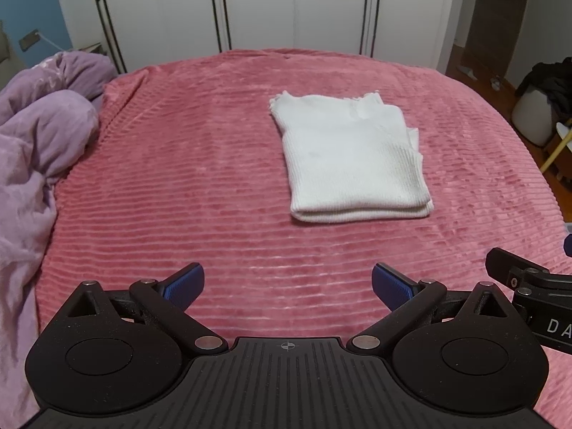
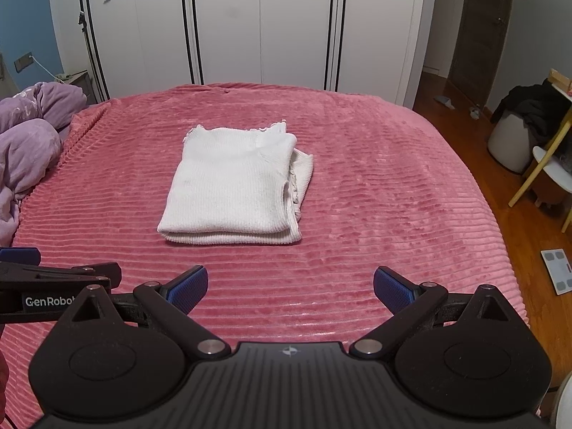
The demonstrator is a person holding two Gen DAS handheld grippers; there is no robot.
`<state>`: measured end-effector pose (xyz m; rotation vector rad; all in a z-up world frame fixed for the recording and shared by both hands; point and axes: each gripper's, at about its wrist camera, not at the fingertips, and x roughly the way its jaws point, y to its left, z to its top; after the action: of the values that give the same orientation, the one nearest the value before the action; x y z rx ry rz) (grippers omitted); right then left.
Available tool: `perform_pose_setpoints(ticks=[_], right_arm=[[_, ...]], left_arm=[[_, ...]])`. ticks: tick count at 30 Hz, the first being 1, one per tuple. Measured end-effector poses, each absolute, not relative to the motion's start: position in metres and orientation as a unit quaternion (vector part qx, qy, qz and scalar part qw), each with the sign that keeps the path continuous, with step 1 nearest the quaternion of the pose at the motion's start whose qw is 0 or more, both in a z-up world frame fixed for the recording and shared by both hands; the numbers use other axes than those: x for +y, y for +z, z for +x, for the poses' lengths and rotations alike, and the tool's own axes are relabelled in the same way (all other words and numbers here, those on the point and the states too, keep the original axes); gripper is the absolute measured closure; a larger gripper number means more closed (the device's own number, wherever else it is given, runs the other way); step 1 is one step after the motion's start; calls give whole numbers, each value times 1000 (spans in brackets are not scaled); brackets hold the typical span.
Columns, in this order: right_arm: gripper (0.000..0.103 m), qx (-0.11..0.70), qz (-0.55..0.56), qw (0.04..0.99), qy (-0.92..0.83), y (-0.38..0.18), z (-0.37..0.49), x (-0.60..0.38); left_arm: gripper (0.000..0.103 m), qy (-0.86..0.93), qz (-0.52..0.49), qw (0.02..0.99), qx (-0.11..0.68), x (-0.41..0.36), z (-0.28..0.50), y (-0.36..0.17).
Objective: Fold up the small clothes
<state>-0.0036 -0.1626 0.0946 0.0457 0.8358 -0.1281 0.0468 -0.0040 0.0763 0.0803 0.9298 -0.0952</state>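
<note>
A white ribbed knit garment (image 1: pixel 352 159) lies folded into a neat rectangle on the pink corduroy bedspread (image 1: pixel 178 178); the right wrist view shows the garment (image 2: pixel 236 186) at the bed's middle. My left gripper (image 1: pixel 287 286) hovers over the near part of the bed, open, with nothing between its blue pads. My right gripper (image 2: pixel 290 287) is open too and holds nothing, short of the garment's folded front edge. Each gripper shows at the edge of the other's view: the right gripper (image 1: pixel 529 286) and the left gripper (image 2: pixel 53 286).
A crumpled lilac duvet (image 1: pixel 39 150) is piled at the bed's left side. White wardrobe doors (image 2: pixel 261 25) stand behind the bed. To the right lie wooden floor, a white basket with dark clothes (image 2: pixel 518 132), a yellow-legged stool (image 2: pixel 547 175) and a bathroom scale (image 2: pixel 559 275).
</note>
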Motion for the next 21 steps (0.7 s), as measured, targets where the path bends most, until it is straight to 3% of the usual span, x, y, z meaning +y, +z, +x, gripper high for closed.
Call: perform_pose_setpoints(ticks=[21], right_arm=[[4,401,34,913,-70,93,-7,-169]], left_arm=[[1,-72,43,897,434,-13,46,79]])
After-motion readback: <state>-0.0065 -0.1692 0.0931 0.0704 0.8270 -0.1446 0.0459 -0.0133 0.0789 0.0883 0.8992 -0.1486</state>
